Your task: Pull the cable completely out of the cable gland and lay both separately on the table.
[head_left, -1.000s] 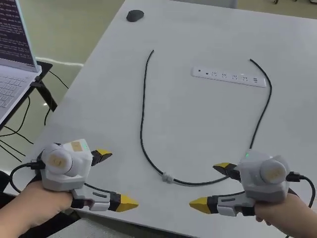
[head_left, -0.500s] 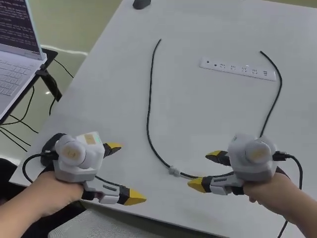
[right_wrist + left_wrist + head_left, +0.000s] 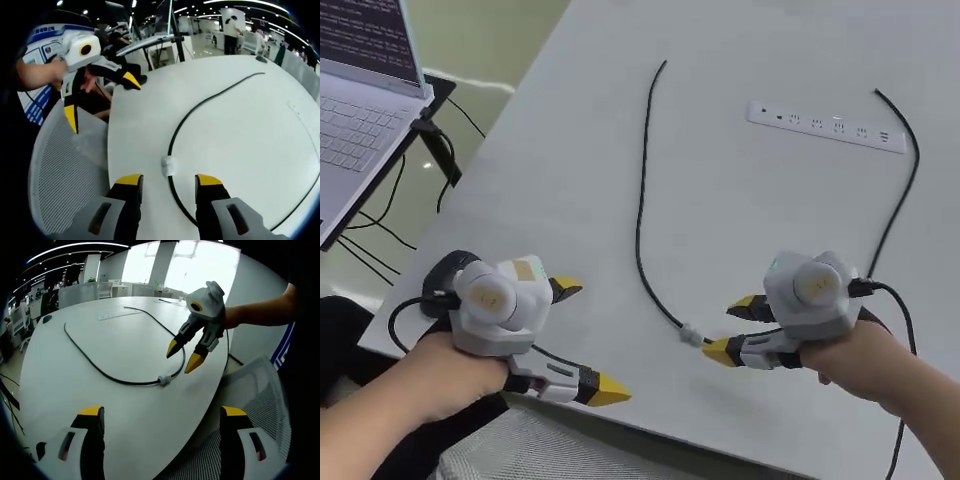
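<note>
Cable [image 3: 642, 200] lies in a wide U on the white counter [image 3: 770, 200]. The gland [image 3: 691, 335] sits at the bottom of the bend, close to the front edge. I see the cable threaded through the gland, with both ends lying far up the counter. The right-hand run passes the end of a power strip [image 3: 825, 127].

My right tongs [image 3: 722, 330] are spread apart and grip nothing. Their yellow tips point at the gland from its right, just beside it. In the right gripper view the gland lies just ahead of the gap, and the cable runs back between the two jaws. I cannot tell whether those tips touch the counter.

My left tongs [image 3: 598, 342] are spread wider, also with nothing in them. They hang over the front edge, left of the gland and well apart from it.

Off the counter's left side, a laptop [image 3: 360, 110] is open on a stand. A mesh chair [image 3: 510, 450] shows below the front edge.
</note>
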A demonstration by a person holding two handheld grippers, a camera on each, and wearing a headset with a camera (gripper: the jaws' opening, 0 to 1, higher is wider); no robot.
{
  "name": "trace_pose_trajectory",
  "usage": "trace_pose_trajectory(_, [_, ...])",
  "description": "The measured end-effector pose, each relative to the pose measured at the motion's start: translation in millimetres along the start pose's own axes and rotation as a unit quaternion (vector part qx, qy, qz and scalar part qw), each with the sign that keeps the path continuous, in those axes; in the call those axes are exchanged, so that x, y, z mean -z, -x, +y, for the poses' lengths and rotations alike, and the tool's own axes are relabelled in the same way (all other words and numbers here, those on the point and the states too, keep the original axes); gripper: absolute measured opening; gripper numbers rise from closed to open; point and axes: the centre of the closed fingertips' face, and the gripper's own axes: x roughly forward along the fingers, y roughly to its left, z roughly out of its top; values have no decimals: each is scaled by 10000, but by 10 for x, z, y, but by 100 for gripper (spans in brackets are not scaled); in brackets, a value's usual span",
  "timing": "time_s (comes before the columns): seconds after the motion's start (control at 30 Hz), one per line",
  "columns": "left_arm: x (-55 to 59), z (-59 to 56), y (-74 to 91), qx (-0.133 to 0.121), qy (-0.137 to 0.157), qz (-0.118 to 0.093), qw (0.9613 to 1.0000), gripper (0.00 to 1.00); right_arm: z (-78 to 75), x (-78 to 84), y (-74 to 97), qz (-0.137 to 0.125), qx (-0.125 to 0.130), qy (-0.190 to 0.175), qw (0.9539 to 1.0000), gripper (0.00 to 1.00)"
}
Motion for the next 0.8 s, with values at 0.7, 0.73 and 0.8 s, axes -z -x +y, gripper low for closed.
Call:
trace_pose_trajectory(0.7, [132, 6, 32, 150, -24, 155, 9998, 92, 17, 58, -326, 455, -231, 204, 9985, 23])
trace_pose_trajectory(0.73, [137, 6, 33, 156, -23, 155, 9998, 92, 13, 66, -340, 477, -241, 188, 9984, 22])
trace_pose_trajectory(0.8, [145, 7, 38, 163, -18, 155, 9997, 92, 10, 86, -349, 528, -247, 180, 9981, 21])
